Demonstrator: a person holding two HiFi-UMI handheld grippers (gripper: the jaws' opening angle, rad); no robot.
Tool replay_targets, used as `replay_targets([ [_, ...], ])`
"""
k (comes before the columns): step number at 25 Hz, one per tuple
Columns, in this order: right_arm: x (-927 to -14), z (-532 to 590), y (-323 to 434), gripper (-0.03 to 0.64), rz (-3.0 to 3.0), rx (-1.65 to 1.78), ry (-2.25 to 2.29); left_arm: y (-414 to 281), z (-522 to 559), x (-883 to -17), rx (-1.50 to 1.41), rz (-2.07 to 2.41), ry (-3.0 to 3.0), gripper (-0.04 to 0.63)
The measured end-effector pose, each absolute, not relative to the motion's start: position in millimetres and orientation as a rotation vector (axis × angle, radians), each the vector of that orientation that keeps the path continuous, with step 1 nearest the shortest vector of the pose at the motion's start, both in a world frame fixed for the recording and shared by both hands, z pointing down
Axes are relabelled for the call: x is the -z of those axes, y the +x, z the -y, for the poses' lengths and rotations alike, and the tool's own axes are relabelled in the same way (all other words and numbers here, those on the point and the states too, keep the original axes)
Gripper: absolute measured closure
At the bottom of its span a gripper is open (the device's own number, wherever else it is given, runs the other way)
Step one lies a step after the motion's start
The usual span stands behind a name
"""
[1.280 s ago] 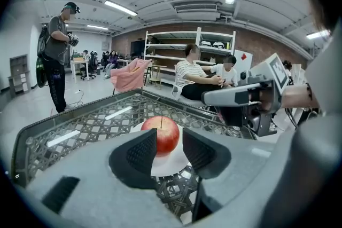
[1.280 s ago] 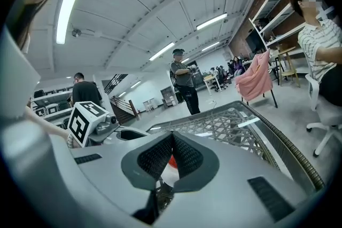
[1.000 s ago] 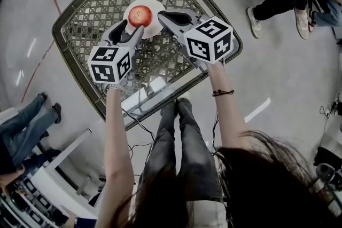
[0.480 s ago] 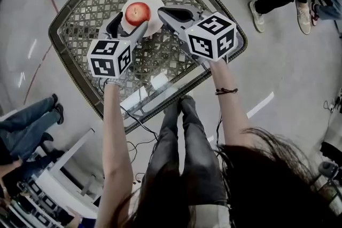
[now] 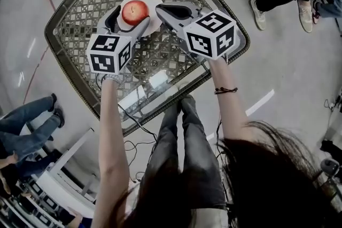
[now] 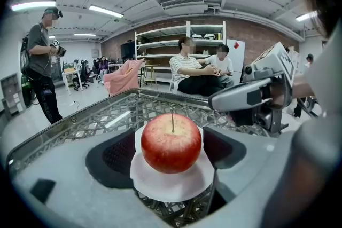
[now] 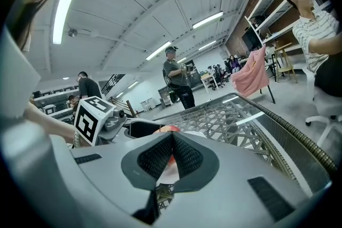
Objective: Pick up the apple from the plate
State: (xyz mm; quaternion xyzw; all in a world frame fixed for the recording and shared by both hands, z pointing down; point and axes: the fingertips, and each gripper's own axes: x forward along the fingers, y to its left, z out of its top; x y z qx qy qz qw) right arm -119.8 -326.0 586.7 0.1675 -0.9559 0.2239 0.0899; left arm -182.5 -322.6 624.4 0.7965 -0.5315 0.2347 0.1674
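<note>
Plainly, the apple [image 5: 134, 10] sits upright, stem up, on the white plate [image 5: 154, 1] on the woven lattice table [image 5: 85, 13]; the left gripper [image 5: 127, 20] reaches round it, its jaws having just been opening and now spread wide, one dark pad [image 6: 115, 153] either side of the fruit and neither pressing on it. Beside it, the right gripper [image 5: 159, 8] lies near the plate's rim; its jaws are pressed together at the tips with nothing between them.
</note>
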Motion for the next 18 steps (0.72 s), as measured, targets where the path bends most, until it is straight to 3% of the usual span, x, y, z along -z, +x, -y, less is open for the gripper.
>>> replay_targets([
  [18,-588,332,-119,0.607,2.828,-0.702,0.526,-170,336,-622,-0.707,1.433,2.350,0.198],
])
